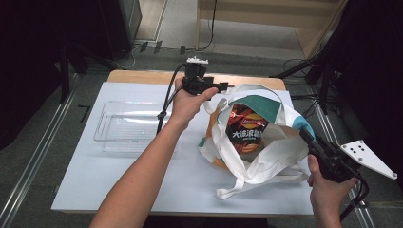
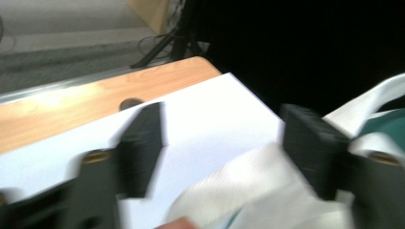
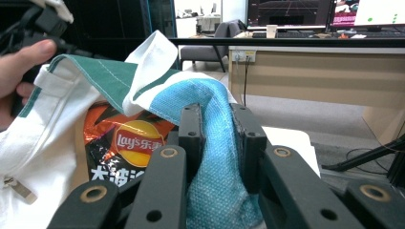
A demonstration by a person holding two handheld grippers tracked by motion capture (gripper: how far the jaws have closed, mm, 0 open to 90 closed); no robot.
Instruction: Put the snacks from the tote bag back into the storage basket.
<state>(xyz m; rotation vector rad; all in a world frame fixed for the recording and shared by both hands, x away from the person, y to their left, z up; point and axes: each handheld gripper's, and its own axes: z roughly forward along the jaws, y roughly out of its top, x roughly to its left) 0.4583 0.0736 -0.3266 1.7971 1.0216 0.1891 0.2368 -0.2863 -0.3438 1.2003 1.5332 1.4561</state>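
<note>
A white tote bag (image 1: 266,152) with green and blue patches lies open on the white table sheet (image 1: 142,185). Inside it is an orange and black Lay's chip bag (image 1: 244,130). My right gripper (image 1: 305,135) is at the bag's near right rim. In the right gripper view that gripper (image 3: 217,136) is shut on the blue fabric of the rim (image 3: 210,105), with the chip bag (image 3: 129,143) behind it. My left gripper (image 1: 222,87) is at the bag's far rim. In the blurred left gripper view it (image 2: 224,143) stands open, with a white strap (image 2: 239,186) low between the jaws.
An empty clear plastic tray (image 1: 107,128) sits on the left of the sheet. The wooden table edge (image 1: 142,76) runs along the far side. Dark stands and cables (image 1: 313,71) are beyond the table's right side.
</note>
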